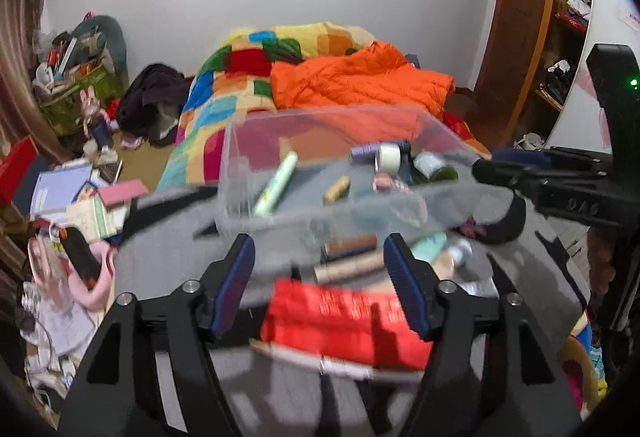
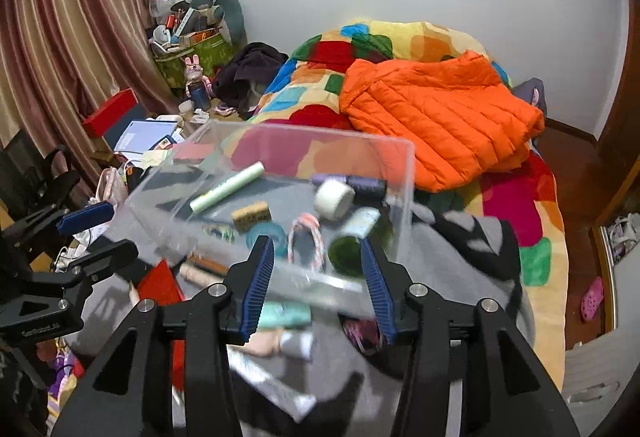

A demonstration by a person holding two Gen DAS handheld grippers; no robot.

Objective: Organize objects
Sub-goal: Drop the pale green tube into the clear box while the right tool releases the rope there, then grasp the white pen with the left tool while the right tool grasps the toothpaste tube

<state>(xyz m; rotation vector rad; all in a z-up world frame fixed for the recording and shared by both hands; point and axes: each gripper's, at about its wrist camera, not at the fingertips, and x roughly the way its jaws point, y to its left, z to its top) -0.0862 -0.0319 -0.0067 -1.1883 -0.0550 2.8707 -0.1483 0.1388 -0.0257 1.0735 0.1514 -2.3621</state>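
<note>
Looking through the left wrist view first: left gripper (image 1: pixel 320 277) sits low centre, jaws apart, nothing between them. Below it a red packet (image 1: pixel 344 325) lies on the grey cloth (image 1: pixel 168 237), smeared by motion blur. Clear plastic bin (image 1: pixel 320 165) fills mid-frame on the cloth at the foot of the bed; inside it I see a pale green tube (image 1: pixel 276 185), a white tape roll (image 1: pixel 388 159) and a dark green jar (image 1: pixel 434 169). Loose tubes (image 1: pixel 352 265) lie between bin and jaws, outside the near wall. Right gripper (image 1: pixel 520 173) enters from the right edge, level with the bin rim.

Risk, as I judge it: blur suggests fast motion, so a grab at the packet could snag the cloth and drag the bin, or clip its near wall.

Right wrist view: right gripper (image 2: pixel 320 277) at lower centre, jaws apart and empty, tips overlapping the near wall of the clear plastic bin (image 2: pixel 404 173). Bin is transparent, thin-walled, open-topped, roughly half covered at the bottom. White tape roll (image 2: pixel 334 199) and pink-white rope loop (image 2: pixel 306 237) are inside. Left gripper (image 2: pixel 96 233) at left edge, also open. Clear walls are hard to place, so a bump is likely. Orange jacket (image 2: pixel 440 117) on the bed (image 2: pixel 520 205) behind.
</note>
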